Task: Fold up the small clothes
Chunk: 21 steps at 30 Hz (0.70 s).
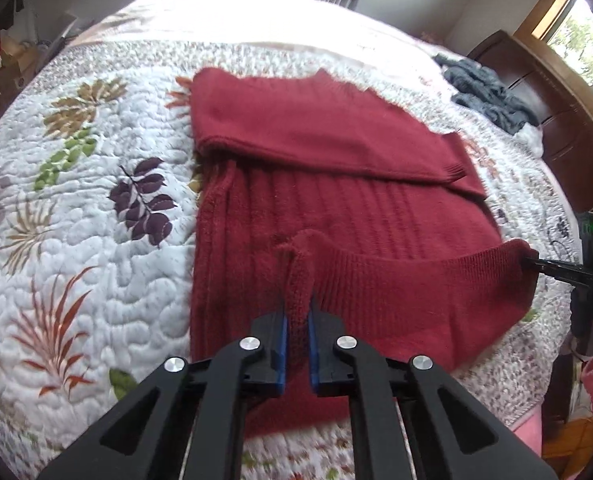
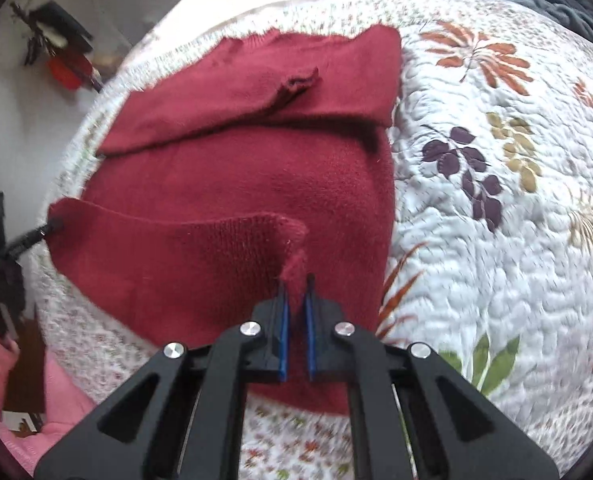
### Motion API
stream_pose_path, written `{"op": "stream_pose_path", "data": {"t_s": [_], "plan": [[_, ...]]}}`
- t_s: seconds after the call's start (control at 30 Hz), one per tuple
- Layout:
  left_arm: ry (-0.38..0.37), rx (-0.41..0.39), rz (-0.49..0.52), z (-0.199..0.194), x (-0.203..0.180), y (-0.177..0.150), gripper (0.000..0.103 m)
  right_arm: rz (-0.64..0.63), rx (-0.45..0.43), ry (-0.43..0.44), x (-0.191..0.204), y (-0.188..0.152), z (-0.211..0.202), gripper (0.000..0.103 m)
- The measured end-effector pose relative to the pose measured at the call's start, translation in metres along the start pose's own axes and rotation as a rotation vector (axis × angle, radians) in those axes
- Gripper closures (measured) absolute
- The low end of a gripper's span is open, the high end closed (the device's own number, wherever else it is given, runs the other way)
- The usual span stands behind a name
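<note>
We hold the red sweater's (image 1: 336, 208) hem off the bed (image 1: 96, 216), left gripper (image 1: 297, 320) and right gripper (image 2: 295, 296) each clamped on a corner; the body stretches toward twelve o'clock.

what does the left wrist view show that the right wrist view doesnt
Only the left wrist view: a window and a dark wooden dresser.

Only the right wrist view: a red object on the floor by the wall, and the sweater's folded sleeve cuff.

Both: the red sweater on the quilt, a grey garment, and the left gripper and right gripper, each with jaws shut on the hem.
</note>
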<state>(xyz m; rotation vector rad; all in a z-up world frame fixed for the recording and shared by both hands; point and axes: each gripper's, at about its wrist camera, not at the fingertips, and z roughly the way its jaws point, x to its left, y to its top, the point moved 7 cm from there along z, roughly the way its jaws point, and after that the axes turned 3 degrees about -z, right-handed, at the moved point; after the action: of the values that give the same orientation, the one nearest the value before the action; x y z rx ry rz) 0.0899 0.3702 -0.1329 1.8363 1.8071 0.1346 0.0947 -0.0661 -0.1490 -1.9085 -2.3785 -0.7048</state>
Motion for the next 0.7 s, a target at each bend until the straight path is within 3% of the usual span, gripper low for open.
{"op": "stream_pose_path", "data": {"t_s": [0.23, 0.43, 0.7], "plan": [[-0.025, -0.159, 0.008, -0.059, -0.011, 0.023, 0.096, -0.008, -0.129, 0.052, 0.011, 0.016, -0.071, 0.098], [-0.055, -0.285, -0.014, -0.087, -0.022, 0.085, 0.096, -0.002, -0.225, 0.064, 0.008, 0.076, -0.112, 0.098], [-0.029, -0.404, -0.031, -0.074, -0.029, 0.197, 0.096, -0.006, -0.282, -0.035, -0.010, 0.176, -0.117, 0.098]]}}
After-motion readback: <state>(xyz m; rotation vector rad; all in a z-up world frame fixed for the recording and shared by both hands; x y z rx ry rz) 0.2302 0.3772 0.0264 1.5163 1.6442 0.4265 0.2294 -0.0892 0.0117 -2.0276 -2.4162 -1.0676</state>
